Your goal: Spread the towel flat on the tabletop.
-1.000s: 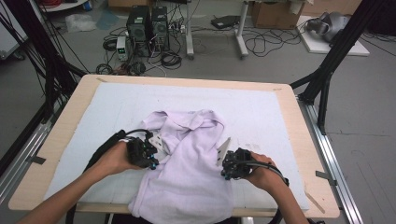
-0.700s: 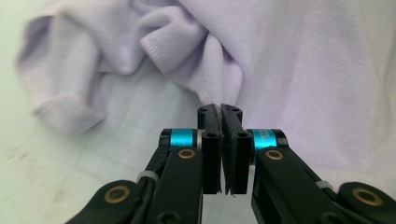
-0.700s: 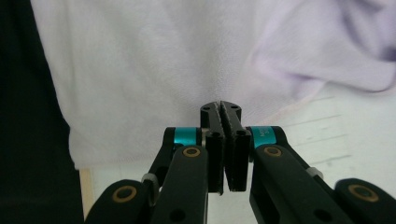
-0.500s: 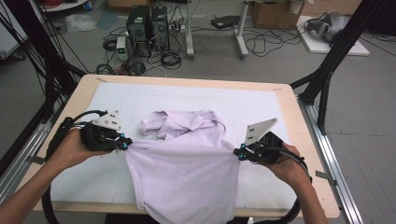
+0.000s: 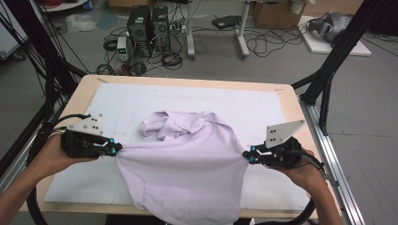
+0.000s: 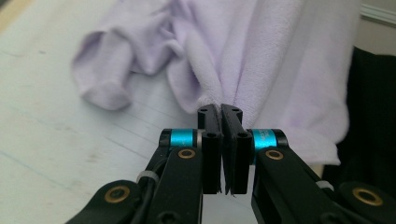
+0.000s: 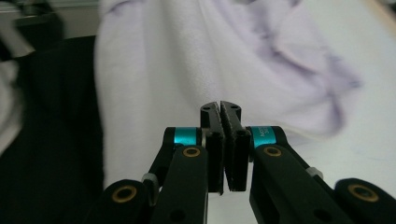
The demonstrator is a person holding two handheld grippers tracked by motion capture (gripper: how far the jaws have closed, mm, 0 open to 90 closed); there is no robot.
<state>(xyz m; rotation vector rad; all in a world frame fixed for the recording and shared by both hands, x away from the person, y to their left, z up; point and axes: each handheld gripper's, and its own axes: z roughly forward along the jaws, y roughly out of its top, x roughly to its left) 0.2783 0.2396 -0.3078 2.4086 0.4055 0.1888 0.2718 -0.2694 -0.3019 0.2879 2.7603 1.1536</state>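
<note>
**One purple shirt, stretched between my two hands**

I am standing at one big worktop with a white cover on it. One light purple shirt is lying on it, and I am holding it up by its two sides. The collar end is resting on the worktop, away from me. The bottom end is hanging over the near edge, toward me. So the shirt's long way is running from me to the far side, and I am pulling it wide across that.

I am holding two grippers. My left hand-held gripper is pinching the shirt's left edge, so the shirt is lying to its right. My right hand-held gripper is pinching the right edge, so the shirt is lying to its left. Both are squeezed tight on the cloth, with only a thin bit of it between the jaws. Both hands are about as near to the shirt's middle as each other.

I think laying it down flat is coming next.
</note>
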